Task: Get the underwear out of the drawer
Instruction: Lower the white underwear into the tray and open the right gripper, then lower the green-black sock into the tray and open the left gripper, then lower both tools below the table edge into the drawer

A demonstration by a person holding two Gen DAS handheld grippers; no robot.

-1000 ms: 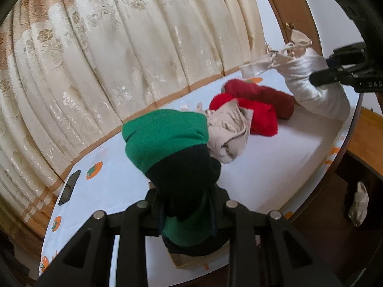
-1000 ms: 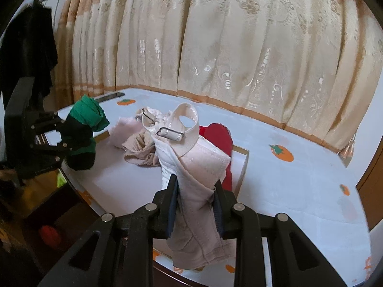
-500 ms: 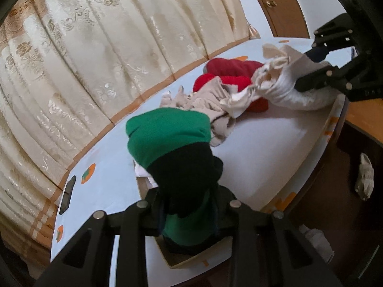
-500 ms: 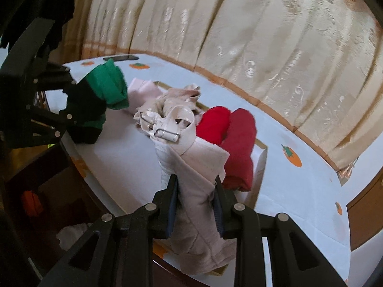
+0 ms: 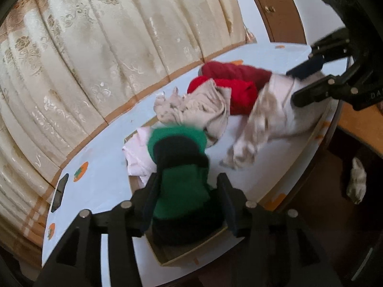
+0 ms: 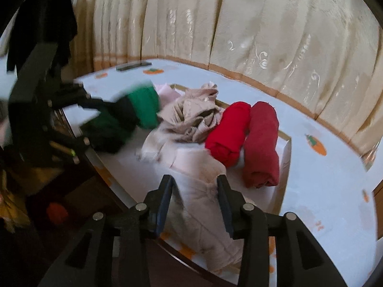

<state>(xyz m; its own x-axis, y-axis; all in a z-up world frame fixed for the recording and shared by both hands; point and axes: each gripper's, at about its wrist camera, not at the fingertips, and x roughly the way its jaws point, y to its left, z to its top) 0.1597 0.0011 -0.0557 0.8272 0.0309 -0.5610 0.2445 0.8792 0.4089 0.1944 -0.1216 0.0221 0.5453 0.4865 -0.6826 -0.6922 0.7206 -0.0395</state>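
The left tongs stand about a garment's width apart, with a green and black underwear roll between the two fingers. A dark sliver shows beside one finger, so I cannot tell whether they are pinching the roll or only bracketing it. The roll hangs low over the near corner of a shallow open box, tilted toward a pale pink folded piece. That looks like a put-down position rather than a carry.

The right tongs are much the same. Their fingers are set apart with a pale quilted undergarment filling the gap and touching both inner faces. Its far end is already slumped onto the box floor and its near end droops over the edge. Whether the fingers are pressing on it I cannot tell, and motion blur makes this harder to judge.

Both pieces are held down at the box, which I take to mean this is where removed underwear is being gathered. Several pieces lie there already:
- a crumpled beige garment in the middle
- a bright red roll touching a dark red roll beside it

The box sits on a surface covered by a pale fruit-print cloth, with a dark phone near the cream curtain. Below the edge, a white cloth lies in a dark furniture recess, possibly the drawer.
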